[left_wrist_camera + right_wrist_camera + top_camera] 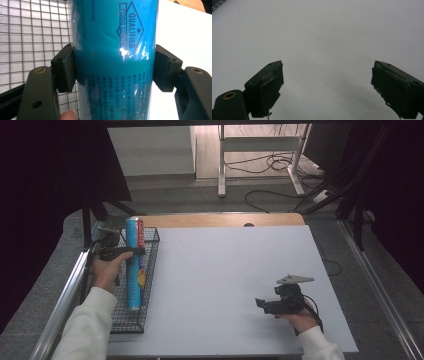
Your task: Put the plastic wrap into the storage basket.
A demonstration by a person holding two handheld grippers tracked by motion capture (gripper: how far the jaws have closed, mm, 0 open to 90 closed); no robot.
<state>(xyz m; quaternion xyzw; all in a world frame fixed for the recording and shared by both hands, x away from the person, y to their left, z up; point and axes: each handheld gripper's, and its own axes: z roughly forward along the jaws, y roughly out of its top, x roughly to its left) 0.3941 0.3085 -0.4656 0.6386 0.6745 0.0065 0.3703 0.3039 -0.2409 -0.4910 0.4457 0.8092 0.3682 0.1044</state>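
A long blue tube [133,280] with a red band near its far end lies lengthwise in a black wire basket [128,326] at the table's left edge. My left gripper [131,253] reaches in from the left and is shut on the tube. In the left gripper view the two pads press both sides of the blue tube [112,37], which bears printed text, with the basket mesh [30,30] behind it. My right gripper [261,304] rests low over the white table at the front right. In the right gripper view, this gripper [327,85] stands open with nothing between its jaws.
The white table top [225,270] spreads between basket and right hand. A wooden strip [220,220] runs along its far edge. Beyond it are a carpeted floor, cables [270,165] and a white frame's legs. Metal rails flank both sides.
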